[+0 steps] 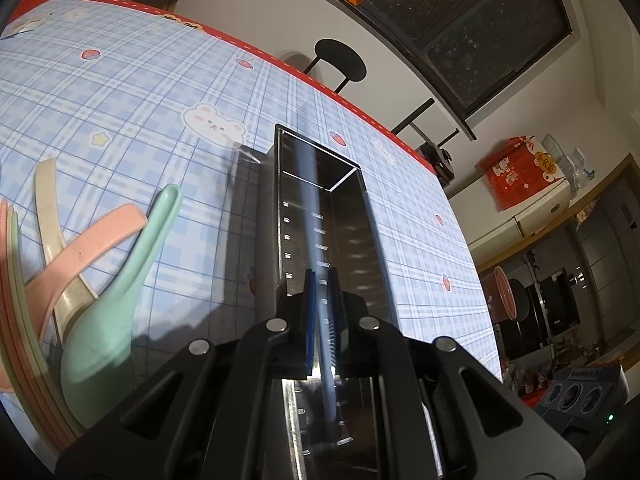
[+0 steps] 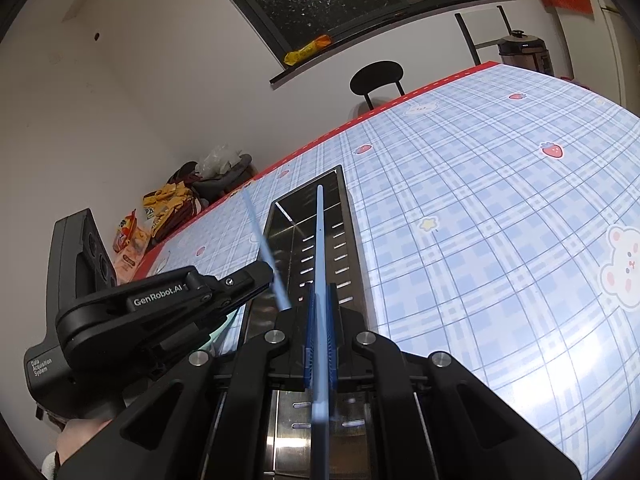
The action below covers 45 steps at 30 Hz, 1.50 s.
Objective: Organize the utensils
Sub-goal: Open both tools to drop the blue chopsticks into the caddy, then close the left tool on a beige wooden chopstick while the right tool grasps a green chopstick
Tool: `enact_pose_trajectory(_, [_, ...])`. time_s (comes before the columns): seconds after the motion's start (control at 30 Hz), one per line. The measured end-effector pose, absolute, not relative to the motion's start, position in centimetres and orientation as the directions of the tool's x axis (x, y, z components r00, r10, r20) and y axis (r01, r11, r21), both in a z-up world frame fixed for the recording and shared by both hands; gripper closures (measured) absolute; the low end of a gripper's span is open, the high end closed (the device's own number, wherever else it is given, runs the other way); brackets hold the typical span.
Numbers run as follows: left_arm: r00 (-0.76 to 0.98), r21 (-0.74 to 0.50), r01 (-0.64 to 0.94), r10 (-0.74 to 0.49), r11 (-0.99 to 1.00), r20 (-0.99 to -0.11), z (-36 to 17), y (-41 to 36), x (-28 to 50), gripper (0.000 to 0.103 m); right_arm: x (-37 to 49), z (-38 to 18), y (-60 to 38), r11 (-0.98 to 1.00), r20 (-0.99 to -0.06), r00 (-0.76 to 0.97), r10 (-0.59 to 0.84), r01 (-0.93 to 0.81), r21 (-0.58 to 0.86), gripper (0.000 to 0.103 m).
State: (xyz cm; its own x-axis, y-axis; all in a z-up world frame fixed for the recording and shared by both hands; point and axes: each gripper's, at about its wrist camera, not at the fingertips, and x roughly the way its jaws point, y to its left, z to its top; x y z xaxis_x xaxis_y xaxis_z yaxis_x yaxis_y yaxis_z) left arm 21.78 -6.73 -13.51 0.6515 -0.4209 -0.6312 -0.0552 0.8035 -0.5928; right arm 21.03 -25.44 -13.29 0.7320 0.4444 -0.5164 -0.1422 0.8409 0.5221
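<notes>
A stainless steel utensil holder (image 1: 356, 240) lies on its side on the checked tablecloth, its open mouth towards me. My left gripper (image 1: 322, 280) is shut on a thin light-blue chopstick (image 1: 310, 200) that points into the holder and looks blurred. In the right wrist view my right gripper (image 2: 320, 286) is shut on a second light-blue chopstick (image 2: 320, 232), held over the same holder (image 2: 347, 216). The left gripper (image 2: 272, 272) shows there at the left, its chopstick (image 2: 258, 232) slanting across the holder's left edge.
Green (image 1: 120, 300), pink (image 1: 92, 248) and beige (image 1: 46, 200) plastic spoons rest on stacked pastel plates (image 1: 16, 320) at the left. A black chair (image 2: 376, 74) stands behind the table's red edge. Snack bags (image 2: 168, 204) sit at the far corner. A hand (image 2: 80, 436) holds the left gripper.
</notes>
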Motion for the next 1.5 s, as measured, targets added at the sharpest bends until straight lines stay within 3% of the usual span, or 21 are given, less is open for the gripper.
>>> enact_pose_trajectory(0.1, [0.653,-0.584,-0.046,-0.419,0.81,-0.631,-13.3,-6.8,21.5,0.086,20.9,-13.2,-25.6,0.831,-0.504,0.734,0.456,-0.147,0.537,0.09])
enact_pose_trajectory(0.2, [0.669,-0.572,-0.03,-0.408,0.82,-0.621,-12.3,-6.7,21.2,0.078,20.3,-12.5,-25.7,0.833,-0.47,0.762,0.446,-0.16,0.53,0.056])
enact_pose_trajectory(0.27, [0.69,-0.559,-0.017,-0.395,0.829,-0.606,-11.3,-6.2,20.6,0.07,19.8,-11.9,-25.7,0.835,-0.437,0.785,0.438,-0.175,0.522,0.043])
enact_pose_trajectory(0.33, [0.709,-0.547,-0.009,-0.38,0.837,-0.594,-10.4,-5.6,20.1,0.055,19.4,-11.3,-25.6,0.843,-0.414,0.804,0.428,-0.19,0.503,0.024])
enact_pose_trajectory(0.37, [0.724,-0.537,-0.006,-0.366,0.844,-0.584,-9.8,-5.1,19.6,0.05,19.2,-11.1,-25.5,0.849,-0.408,0.811,0.42,-0.193,0.492,0.02])
enact_pose_trajectory(0.43, [0.745,-0.513,-0.009,-0.337,0.858,-0.576,-8.8,-4.4,18.9,0.024,18.9,-10.7,-25.1,0.863,-0.399,0.823,0.405,-0.199,0.465,0.009])
enact_pose_trajectory(0.5, [0.771,-0.483,-0.03,-0.288,0.875,-0.569,-7.6,-3.3,18.0,0.009,18.6,-10.4,-24.7,0.876,-0.392,0.833,0.391,-0.207,0.434,0.006])
enact_pose_trajectory(0.63, [0.786,-0.435,-0.069,-0.22,0.898,-0.578,-6.4,-1.2,16.4,0.006,18.2,-10.0,-24.1,0.905,-0.394,0.849,0.353,-0.203,0.374,0.006])
enact_pose_trajectory(0.77, [0.788,-0.384,-0.097,-0.165,0.918,-0.593,-6.0,1.2,14.6,0.006,17.7,-9.8,-23.7,0.923,-0.38,0.867,0.322,-0.199,0.328,0.006])
enact_pose_trajectory(1.07, [0.786,-0.139,-0.13,0.017,0.982,-0.618,-7.3,6.3,8.0,0.006,15.0,-8.7,-20.5,0.925,-0.298,0.879,0.373,-0.324,0.2,0.006])
enact_pose_trajectory(1.2, [0.764,-0.117,-0.137,0.029,0.984,-0.644,-8.6,8.4,5.6,0.006,12.6,-7.8,-17.9,0.919,-0.227,0.891,0.394,-0.385,0.083,0.006])
enact_pose_trajectory(1.37, [0.75,-0.065,-0.134,0.058,0.989,-0.659,-10.1,10.2,3.9,0.006,10.8,-7.3,-13.9,0.896,-0.271,0.87,0.411,-0.44,-0.055,0.006])
enact_pose_trajectory(1.5, [0.763,-0.076,-0.151,0.067,0.986,-0.643,-10.5,12.2,3.2,0.006,11.0,-7.4,-11.5,0.873,-0.342,0.835,0.431,-0.482,-0.075,0.006])
